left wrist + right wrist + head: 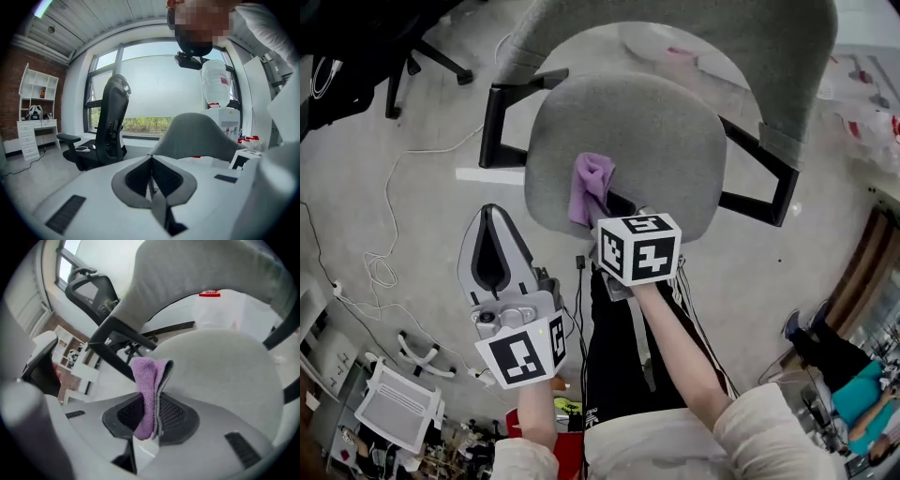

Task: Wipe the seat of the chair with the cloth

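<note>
Right gripper (150, 418): jaws clamped on purple cloth (592, 186).
Cloth: frame centre, over seat (649, 131), near its lower edge.
Left gripper (493, 220): jaws together, empty; lower left of frame, off the seat.

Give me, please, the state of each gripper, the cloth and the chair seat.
left gripper: shut, empty, beside the chair.
right gripper: shut on the cloth.
cloth: purple, folded, gripped, over the seat.
chair seat: grey, uncovered apart from the cloth.

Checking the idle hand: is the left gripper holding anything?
No, the left gripper has its jaws pressed together with nothing between them.
</note>
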The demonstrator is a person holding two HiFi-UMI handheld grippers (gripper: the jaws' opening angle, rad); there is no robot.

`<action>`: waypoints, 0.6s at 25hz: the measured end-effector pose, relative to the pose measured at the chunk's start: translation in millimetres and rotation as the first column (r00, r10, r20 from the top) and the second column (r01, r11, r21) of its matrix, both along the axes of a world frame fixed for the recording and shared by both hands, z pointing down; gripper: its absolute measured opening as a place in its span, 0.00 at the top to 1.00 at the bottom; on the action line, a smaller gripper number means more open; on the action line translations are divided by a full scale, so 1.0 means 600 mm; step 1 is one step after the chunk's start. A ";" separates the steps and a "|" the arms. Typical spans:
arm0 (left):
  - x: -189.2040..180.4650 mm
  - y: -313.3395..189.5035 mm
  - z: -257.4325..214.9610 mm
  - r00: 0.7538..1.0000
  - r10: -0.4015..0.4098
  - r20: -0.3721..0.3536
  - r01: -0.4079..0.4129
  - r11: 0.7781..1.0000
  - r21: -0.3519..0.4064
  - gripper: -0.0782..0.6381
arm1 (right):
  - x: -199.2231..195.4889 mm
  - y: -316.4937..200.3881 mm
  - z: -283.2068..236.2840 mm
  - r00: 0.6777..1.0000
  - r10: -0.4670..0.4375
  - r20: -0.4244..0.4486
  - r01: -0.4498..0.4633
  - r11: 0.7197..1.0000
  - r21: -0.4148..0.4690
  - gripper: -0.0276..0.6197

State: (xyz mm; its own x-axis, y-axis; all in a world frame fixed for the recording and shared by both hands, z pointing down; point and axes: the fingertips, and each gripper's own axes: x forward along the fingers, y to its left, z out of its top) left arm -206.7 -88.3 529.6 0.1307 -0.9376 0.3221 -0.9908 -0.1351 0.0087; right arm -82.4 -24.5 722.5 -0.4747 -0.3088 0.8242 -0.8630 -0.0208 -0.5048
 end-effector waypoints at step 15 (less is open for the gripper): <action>-0.102 0.056 0.015 0.993 -0.118 0.013 0.118 0.993 -0.024 0.87 | -0.214 0.053 0.103 0.985 -0.165 0.048 0.169 0.982 -0.084 0.82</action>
State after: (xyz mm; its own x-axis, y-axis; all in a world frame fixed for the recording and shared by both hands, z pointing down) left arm -267.7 -54.8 538.8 0.0155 -0.9380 0.3463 -0.9999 -0.0169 -0.0009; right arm -211.0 7.1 784.3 -0.5475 -0.1501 0.8232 -0.8366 0.0761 -0.5425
